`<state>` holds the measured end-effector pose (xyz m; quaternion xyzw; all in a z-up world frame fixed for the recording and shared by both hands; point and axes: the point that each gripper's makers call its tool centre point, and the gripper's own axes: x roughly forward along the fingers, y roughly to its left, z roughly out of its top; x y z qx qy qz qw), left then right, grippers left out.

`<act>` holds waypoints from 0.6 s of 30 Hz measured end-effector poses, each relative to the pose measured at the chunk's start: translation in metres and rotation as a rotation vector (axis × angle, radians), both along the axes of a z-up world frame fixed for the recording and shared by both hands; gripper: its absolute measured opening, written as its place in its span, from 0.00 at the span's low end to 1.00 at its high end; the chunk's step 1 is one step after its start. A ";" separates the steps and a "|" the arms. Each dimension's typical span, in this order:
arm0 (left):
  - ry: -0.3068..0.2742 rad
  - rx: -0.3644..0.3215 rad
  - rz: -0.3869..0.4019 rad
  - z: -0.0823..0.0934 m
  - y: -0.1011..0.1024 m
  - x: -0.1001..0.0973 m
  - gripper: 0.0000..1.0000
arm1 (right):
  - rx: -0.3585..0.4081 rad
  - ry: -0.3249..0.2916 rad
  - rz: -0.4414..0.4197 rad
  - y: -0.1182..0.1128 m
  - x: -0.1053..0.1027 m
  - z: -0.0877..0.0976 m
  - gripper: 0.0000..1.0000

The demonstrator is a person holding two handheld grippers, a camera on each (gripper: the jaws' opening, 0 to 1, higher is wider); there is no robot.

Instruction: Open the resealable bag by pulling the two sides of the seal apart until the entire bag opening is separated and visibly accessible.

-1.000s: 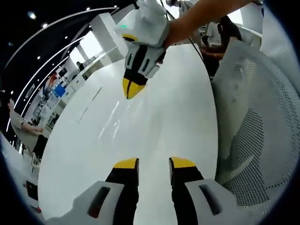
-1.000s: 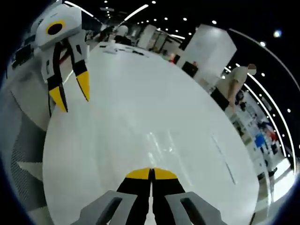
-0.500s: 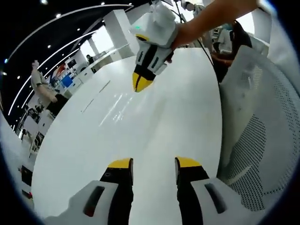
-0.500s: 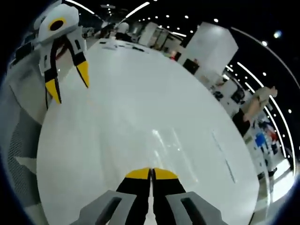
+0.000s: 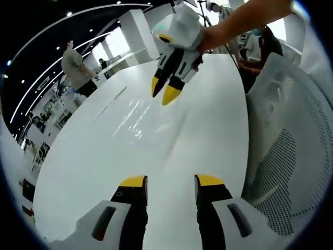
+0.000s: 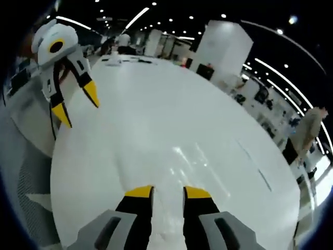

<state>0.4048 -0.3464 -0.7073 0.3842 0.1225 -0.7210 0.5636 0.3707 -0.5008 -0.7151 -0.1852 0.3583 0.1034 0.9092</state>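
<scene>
1. Left gripper (image 5: 170,182): in the left gripper view its two black jaws with yellow tips rise from 6 o'clock, parallel and apart, with bare tabletop between them. In the right gripper view (image 6: 78,104) it hangs at 10 o'clock, a white rounded body with the jaws splayed downward.
2. Right gripper (image 6: 168,192): in its own view its jaws stand apart over the table and grip nothing. In the left gripper view (image 5: 164,92) it sits at 12 o'clock, tips pointing down toward the table with a narrow gap between them, carried by a bare forearm (image 5: 239,21) entering from 1 o'clock.
3. Resealable bag: its place, long axis and heading cannot be told from either view.
4. Table (image 5: 104,156): white, smooth and glossy, with streaks of reflected light near its middle.
5. Chair back (image 5: 291,156): pale perforated mesh, curved, at 3 to 4 o'clock in the left gripper view.
6. Surroundings: a standing person (image 5: 75,65) at 10 o'clock beyond the table edge; a white square pillar (image 6: 223,47) at 1 o'clock under a dark ceiling with spot lamps.
</scene>
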 end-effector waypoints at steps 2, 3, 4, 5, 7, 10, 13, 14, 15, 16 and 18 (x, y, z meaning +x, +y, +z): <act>0.006 0.000 0.004 -0.001 0.001 0.000 0.34 | 0.012 -0.003 -0.002 0.004 -0.003 0.000 0.21; 0.007 0.001 0.004 -0.002 0.001 0.001 0.34 | 0.016 -0.005 -0.004 0.005 -0.004 0.001 0.22; 0.008 0.003 0.006 -0.002 0.002 0.001 0.34 | 0.021 -0.009 -0.005 0.006 -0.005 0.001 0.23; 0.009 0.003 0.007 -0.002 0.003 0.001 0.34 | 0.026 -0.013 -0.006 0.008 -0.007 0.002 0.24; 0.012 0.002 0.011 -0.002 0.004 0.000 0.35 | 0.026 -0.026 -0.011 0.010 -0.009 0.006 0.25; 0.018 -0.003 0.014 -0.002 0.005 -0.001 0.36 | 0.044 -0.050 -0.031 0.010 -0.012 0.012 0.28; 0.021 -0.003 0.018 -0.003 0.007 -0.001 0.37 | 0.072 -0.074 -0.062 0.011 -0.016 0.017 0.33; 0.024 -0.003 0.021 -0.004 0.007 -0.001 0.38 | 0.077 -0.079 -0.068 0.010 -0.018 0.018 0.34; 0.025 -0.006 0.023 -0.004 0.008 -0.001 0.38 | 0.087 -0.085 -0.079 0.010 -0.020 0.018 0.36; 0.025 -0.006 0.024 -0.004 0.008 -0.001 0.39 | 0.090 -0.087 -0.082 0.011 -0.021 0.019 0.37; 0.032 -0.008 0.033 -0.004 0.008 -0.002 0.40 | 0.110 -0.095 -0.104 0.011 -0.026 0.019 0.40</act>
